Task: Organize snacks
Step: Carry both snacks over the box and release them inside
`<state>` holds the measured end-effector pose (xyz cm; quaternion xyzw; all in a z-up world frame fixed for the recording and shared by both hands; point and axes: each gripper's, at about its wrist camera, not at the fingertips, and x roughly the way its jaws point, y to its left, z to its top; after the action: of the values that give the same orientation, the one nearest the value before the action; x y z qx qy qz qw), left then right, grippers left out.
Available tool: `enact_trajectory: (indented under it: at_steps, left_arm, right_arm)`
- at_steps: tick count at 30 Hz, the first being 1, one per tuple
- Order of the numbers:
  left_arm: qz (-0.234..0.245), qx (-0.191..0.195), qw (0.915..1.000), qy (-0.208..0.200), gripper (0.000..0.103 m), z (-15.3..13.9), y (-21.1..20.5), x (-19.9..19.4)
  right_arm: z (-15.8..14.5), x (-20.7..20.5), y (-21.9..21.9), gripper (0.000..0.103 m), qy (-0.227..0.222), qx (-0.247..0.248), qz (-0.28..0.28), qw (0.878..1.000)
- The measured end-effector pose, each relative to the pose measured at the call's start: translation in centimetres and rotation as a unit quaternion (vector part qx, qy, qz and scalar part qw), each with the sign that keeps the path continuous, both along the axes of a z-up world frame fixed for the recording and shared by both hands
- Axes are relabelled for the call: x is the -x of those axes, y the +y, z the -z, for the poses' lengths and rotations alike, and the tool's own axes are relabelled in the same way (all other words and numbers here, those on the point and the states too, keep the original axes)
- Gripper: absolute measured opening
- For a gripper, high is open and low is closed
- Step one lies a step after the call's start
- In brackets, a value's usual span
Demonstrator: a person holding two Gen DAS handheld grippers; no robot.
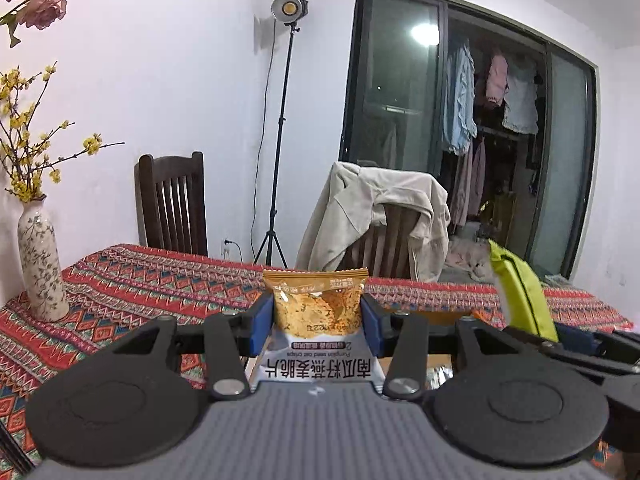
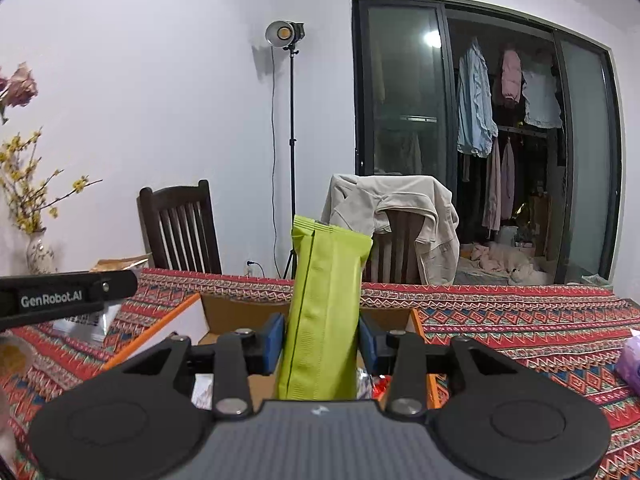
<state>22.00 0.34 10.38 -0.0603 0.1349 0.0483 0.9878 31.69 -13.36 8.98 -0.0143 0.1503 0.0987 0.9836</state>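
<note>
My left gripper [image 1: 317, 322] is shut on an orange and white packet of pumpkin seed oat crisps [image 1: 316, 304], which stands upright between the blue pads, lifted above the table. My right gripper [image 2: 322, 338] is shut on a tall lime-green snack packet [image 2: 324, 308], also upright. That green packet [image 1: 524, 290] shows at the right in the left wrist view. An open cardboard box [image 2: 240, 312] with orange-edged flaps lies on the table just beyond and below the right gripper; a few wrapped snacks show inside it. The left gripper's black side [image 2: 68, 298] reaches in from the left.
A patterned red tablecloth [image 1: 140, 280] covers the table. A flowered vase [image 1: 42, 264] with yellow branches stands at the left. Two dark wooden chairs [image 1: 172, 204] stand behind, one draped with a beige jacket [image 1: 380, 212]. A light stand [image 1: 280, 160] is by the wall. A purple packet [image 2: 630, 360] lies at right.
</note>
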Motion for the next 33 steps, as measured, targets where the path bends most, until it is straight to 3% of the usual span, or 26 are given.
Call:
enact_trajectory:
  at_steps: [10, 14, 25, 28, 30, 31, 32, 33]
  left_arm:
    - [-0.025, 0.030, 0.9993, -0.001, 0.047, 1.7, 1.3, -4.7]
    - [-0.025, 0.023, 0.9990, 0.027, 0.047, 3.4, 1.6, -6.1]
    - [-0.014, 0.012, 0.9993, 0.032, 0.048, 4.8, 1.3, -6.0]
    - [-0.009, 0.014, 0.9996, 0.022, 0.069, 4.8, 1.4, -5.8]
    - [-0.016, 0.013, 0.9997, 0.010, 0.098, 4.8, 1.3, -5.5]
    - [-0.023, 0.010, 0.9997, 0.003, 0.102, 4.8, 1.3, -5.2]
    - [-0.028, 0.007, 0.9996, -0.004, 0.103, 4.7, 1.2, -5.1]
    - [-0.033, 0.002, 0.9994, -0.007, 0.103, 4.7, 1.1, -5.0]
  right_arm:
    - [1.9, -4.6, -0.6, 0.038, -0.002, -0.022, 0.030, 0.999]
    - [3.1, -5.3, -0.9, 0.038, -0.002, -0.023, 0.022, 0.999]
    - [4.8, -7.0, -1.1, 0.039, 0.029, -0.019, 0.015, 0.999]
    - [5.1, -7.1, -1.0, 0.042, 0.033, -0.015, 0.016, 0.999]
    - [5.1, -7.0, -1.0, 0.065, 0.034, -0.018, 0.014, 0.999]
    - [5.1, -6.7, -1.0, 0.087, 0.031, -0.019, 0.014, 0.999]
    - [5.1, -6.6, -1.0, 0.102, 0.025, -0.019, 0.017, 0.999]
    - [5.0, -6.3, -1.1, 0.103, 0.020, -0.020, 0.019, 0.999]
